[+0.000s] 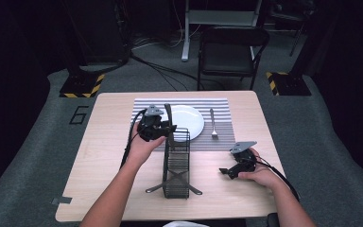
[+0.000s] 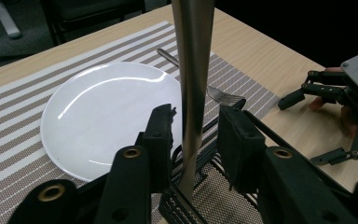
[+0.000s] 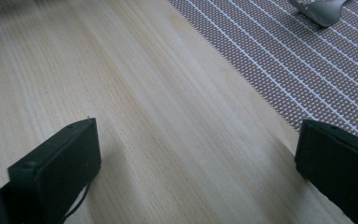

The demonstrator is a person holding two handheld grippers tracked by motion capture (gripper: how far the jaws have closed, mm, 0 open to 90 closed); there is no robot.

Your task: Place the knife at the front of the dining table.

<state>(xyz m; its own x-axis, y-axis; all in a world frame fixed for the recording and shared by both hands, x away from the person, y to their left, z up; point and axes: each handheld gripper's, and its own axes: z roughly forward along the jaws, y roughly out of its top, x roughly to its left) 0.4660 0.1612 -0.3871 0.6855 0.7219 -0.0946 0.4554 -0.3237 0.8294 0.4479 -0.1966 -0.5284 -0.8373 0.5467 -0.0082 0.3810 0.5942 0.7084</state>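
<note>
Knife (image 2: 193, 84) upright between parted left tongs (image 2: 196, 135) over basket (image 1: 176, 163); right tongs (image 1: 228, 172) open, low.

A grey carpeted floor (image 1: 340, 156) is seen around the wooden table (image 1: 104, 156). A black folding chair (image 1: 229, 52) is set beyond it, flanked by hazard-striped bases (image 1: 81, 86), cables (image 1: 165, 68) trailing in darkness.

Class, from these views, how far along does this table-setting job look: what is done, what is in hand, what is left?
Done: the fork lies on the placemat right of the plate. In hand: the left gripper brackets a knife standing in the wire caddy, jaws not closed. Left: the knife and other utensils in the caddy. The right gripper is open.
</note>
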